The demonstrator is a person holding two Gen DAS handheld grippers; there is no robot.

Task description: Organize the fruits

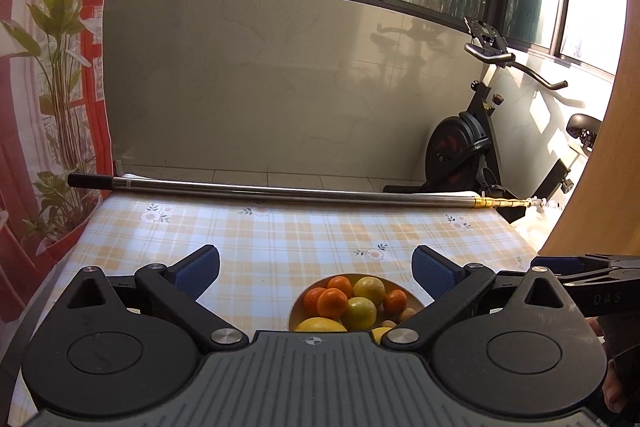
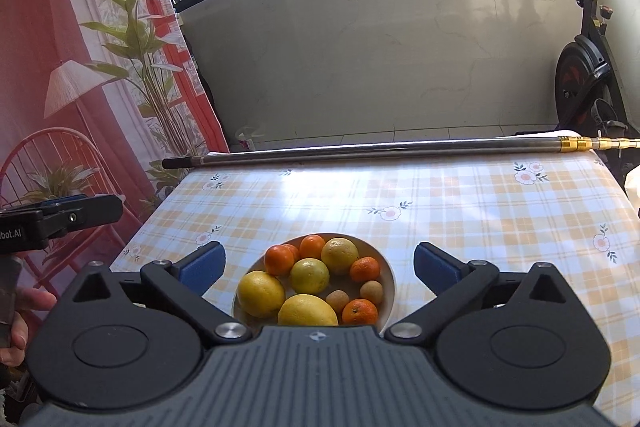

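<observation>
Black plastic and blue ribbed rubber made up both tools. The left gripper [image 1: 316, 267] stood spread wide with nothing between its blue pads [image 1: 198, 267], raised over the yellow-and-white checked tablecloth [image 1: 280, 227] and angled down at it. Ahead of and below its jaws sat the shallow round cream bowl [image 1: 416, 301], its near part hidden behind the tool's body. The heap inside was the task's fruit, gathered in one dish, which by my reading meant the sorting was done or nearly so.

Further right, the right gripper [image 2: 320, 263] was likewise wide open and empty, the same bowl lying between and just beyond its fingers. From this view the contents read clearly: small orange mandarins [image 2: 279, 259], larger yellow-green citrus fruits [image 2: 309, 275] and two small tan round fruits [image 2: 337, 301], packed touching one another. No loose fruit showed on the cloth in either view.

Along the far edge of the table lay a long steel pole with a brass-coloured tip [image 2: 380, 148], well beyond both grippers; it probably pinned the cloth flat. To the left of the grippers hung a red printed curtain [image 2: 48, 27]; to the far right stood a black exercise bike [image 1: 464, 143]. With both tools empty and lifted clear, they seemed to me to be backing off, not reaching in.
</observation>
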